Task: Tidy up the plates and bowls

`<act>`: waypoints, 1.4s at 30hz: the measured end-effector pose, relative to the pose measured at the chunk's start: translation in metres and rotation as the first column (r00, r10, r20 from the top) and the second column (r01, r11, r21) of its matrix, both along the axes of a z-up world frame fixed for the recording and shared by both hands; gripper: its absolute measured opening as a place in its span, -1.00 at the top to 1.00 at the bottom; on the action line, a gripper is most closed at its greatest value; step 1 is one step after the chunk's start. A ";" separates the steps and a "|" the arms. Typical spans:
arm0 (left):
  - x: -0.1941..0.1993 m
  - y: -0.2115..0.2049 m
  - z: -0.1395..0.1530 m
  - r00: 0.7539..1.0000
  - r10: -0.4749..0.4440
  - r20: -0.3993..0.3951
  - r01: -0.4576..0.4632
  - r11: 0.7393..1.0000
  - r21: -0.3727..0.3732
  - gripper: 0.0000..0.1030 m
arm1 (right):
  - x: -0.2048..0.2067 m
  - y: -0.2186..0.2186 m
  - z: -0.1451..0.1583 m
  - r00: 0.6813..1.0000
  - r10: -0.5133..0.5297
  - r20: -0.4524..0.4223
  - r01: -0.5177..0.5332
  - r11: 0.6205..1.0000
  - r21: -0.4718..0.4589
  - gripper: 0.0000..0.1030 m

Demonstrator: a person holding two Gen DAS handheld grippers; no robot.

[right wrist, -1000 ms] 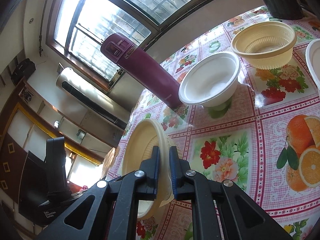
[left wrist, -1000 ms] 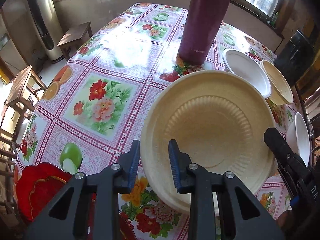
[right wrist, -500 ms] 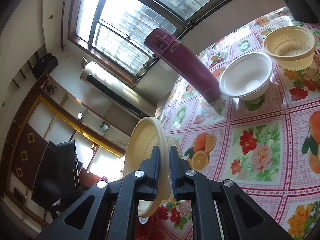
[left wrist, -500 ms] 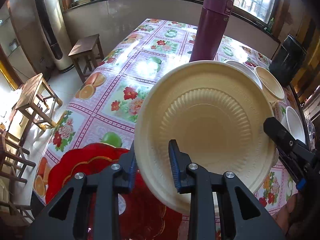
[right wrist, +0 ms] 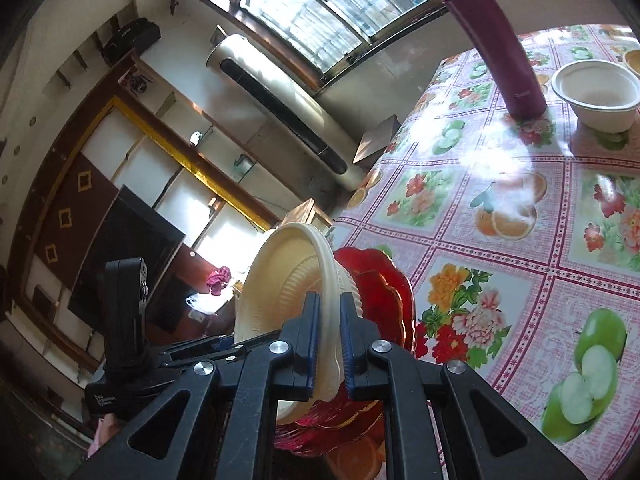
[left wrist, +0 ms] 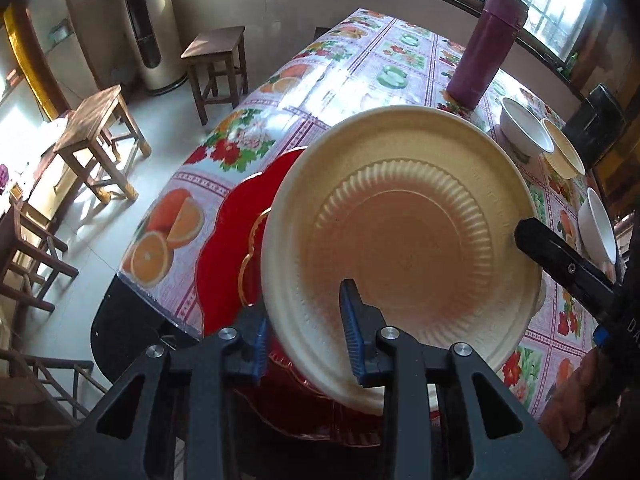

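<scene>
Cream plastic, the ribbed plate (left wrist: 404, 240) hangs tilted above the red scalloped plate (left wrist: 228, 248) at the table (left wrist: 360, 68) corner; the left gripper (left wrist: 306, 344) straddles its near rim, jaws just been opening, pads apparently clear of it. From the right wrist, the right gripper (right wrist: 329, 344) is clamped on the plate's rim (right wrist: 326, 280), edge-on over the red plate (right wrist: 384, 292).

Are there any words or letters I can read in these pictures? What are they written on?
"Data Acquisition System": small white print on the black body of the left gripper, seen from the right wrist view; tiny, so only roughly readable.
"D A": white letters on the right gripper at the edge of the left wrist view; the rest is cut off.
Maroon flask: a small mark near its base, too small to read.
Nothing else has writing.
</scene>
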State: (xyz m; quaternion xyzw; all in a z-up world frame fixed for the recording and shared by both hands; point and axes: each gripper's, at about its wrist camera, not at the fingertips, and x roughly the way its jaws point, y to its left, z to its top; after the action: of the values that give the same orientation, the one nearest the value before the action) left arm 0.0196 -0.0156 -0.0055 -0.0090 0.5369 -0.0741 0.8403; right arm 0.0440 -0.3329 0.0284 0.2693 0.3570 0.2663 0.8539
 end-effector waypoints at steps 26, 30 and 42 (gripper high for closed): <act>-0.008 -0.038 0.045 0.971 -0.123 0.205 0.156 0.976 -0.154 -1.00 | -0.028 -0.011 0.024 0.951 -0.209 0.227 0.278 0.900 -0.336 -0.57; 0.000 -0.063 0.056 0.962 -0.159 0.222 0.216 0.940 -0.263 -1.00 | -0.022 -0.032 0.029 0.934 -0.272 0.233 0.342 0.870 -0.355 -0.63; 0.031 -0.144 0.068 0.946 -0.212 0.246 0.303 0.850 -0.430 -1.00 | -0.027 -0.109 0.042 0.847 -0.461 0.263 0.529 0.779 -0.337 -0.67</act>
State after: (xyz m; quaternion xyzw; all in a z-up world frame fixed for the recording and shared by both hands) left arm 0.0503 -0.1597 0.0627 -0.1295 0.4175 -0.3127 0.8433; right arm 0.0174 -0.4417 0.0702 0.1520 0.2472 -0.0246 0.9566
